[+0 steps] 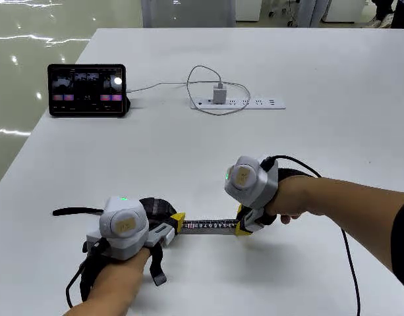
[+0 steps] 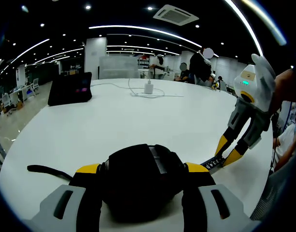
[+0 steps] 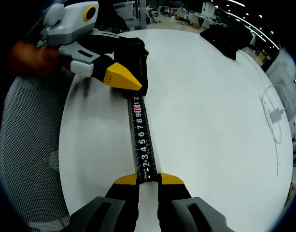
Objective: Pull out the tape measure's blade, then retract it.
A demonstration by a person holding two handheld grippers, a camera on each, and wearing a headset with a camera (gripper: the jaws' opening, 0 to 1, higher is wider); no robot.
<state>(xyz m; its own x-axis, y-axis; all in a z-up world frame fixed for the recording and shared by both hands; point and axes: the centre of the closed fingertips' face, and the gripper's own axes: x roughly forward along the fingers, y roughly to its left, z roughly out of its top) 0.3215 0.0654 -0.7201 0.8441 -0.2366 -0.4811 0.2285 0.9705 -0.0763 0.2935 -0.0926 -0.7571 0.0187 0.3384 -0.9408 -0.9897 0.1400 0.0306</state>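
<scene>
Looking down from the head view, I found the left gripper [image 2: 143, 167] nearest me at the left of the white table [image 1: 188, 151]. Its jaws were clamped on the two sides of the black tape measure case [image 1: 157, 209], which sat on the tabletop. A black strap [image 1: 76, 211] lay flat to the left of the case.

From the case the blade [image 3: 140, 135] ran to the right, flat along the table, to the right gripper [image 3: 148, 180]. That one's yellow-tipped jaws were pinched together on the blade's end. So the tape stretched between the two tongs, with only a short length drawn out.

On the blade I could read black numerals 2 to 9, a red-backed 10, then 1 and 2 near the case.

My left hand [image 1: 116, 276] came up from the near edge behind its gripper. My right hand [image 1: 294, 197] was wrapped round its handle, forearm reaching in from the right, with the gripper tilted down to the left.

Farther off lay a white power strip [image 1: 244, 103] with a charger [image 1: 219, 95] plugged in and a looped cable [image 1: 202, 72]. At the far left stood a tablet [image 1: 87, 90], its lit screen too small to read.
</scene>
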